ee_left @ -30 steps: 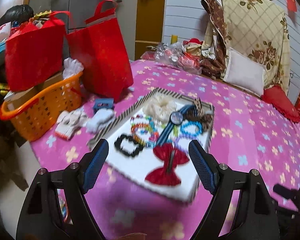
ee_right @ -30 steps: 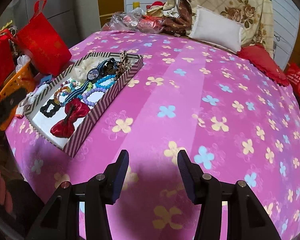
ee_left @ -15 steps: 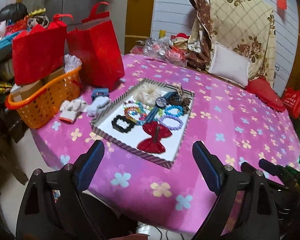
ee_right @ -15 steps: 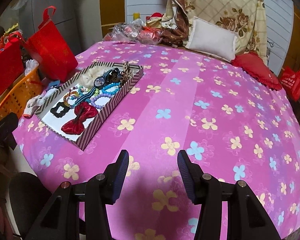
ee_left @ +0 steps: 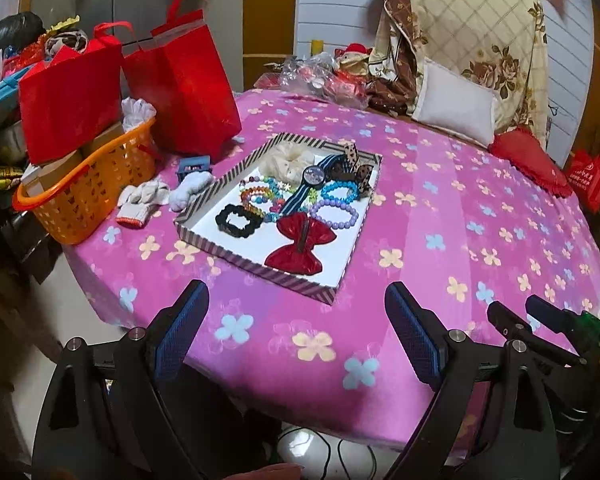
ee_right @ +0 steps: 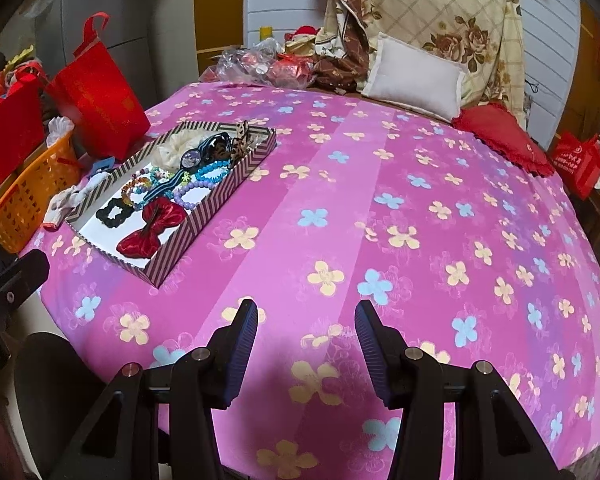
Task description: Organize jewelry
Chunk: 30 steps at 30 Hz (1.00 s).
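Both grippers empty, hanging short of the jewelry tray

The left gripper [ee_left: 296,312] stands wide open after widening its jaws with nothing between them; the right gripper [ee_right: 306,332] is half open, holding nothing. The tray [ee_left: 204,236] sits left of centre on the table [ee_left: 440,208]. Its bow [ee_left: 300,246], beaded bracelets [ee_left: 334,214] and watch [ee_left: 314,176] overlap, so a reach could snag a neighbour or shove the light tray.
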Motion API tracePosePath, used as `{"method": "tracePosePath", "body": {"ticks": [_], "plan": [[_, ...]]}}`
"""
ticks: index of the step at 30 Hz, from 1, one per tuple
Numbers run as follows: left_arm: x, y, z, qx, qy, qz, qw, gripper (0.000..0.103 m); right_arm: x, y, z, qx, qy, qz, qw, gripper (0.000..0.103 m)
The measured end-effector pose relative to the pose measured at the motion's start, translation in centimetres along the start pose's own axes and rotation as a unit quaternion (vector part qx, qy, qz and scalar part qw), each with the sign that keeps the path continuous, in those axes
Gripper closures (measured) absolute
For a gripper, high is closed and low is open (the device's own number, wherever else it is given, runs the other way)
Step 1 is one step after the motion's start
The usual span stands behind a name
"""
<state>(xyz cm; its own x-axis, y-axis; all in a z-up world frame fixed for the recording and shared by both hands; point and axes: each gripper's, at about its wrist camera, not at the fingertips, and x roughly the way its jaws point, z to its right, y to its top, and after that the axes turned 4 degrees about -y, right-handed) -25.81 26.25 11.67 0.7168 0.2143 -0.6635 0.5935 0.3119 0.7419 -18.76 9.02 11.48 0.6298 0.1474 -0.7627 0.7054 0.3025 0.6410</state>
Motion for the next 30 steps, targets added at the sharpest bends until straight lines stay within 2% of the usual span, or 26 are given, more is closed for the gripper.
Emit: {"method": "tracePosePath", "body": {"ticks": [30], "plan": [[1.9,-1.4,-0.4,-0.008,0.003,-0.04,0.9992,0.013,0.5,-0.6,-1.7,-0.027,-0.017,-0.002,0.999,0.054]]}}
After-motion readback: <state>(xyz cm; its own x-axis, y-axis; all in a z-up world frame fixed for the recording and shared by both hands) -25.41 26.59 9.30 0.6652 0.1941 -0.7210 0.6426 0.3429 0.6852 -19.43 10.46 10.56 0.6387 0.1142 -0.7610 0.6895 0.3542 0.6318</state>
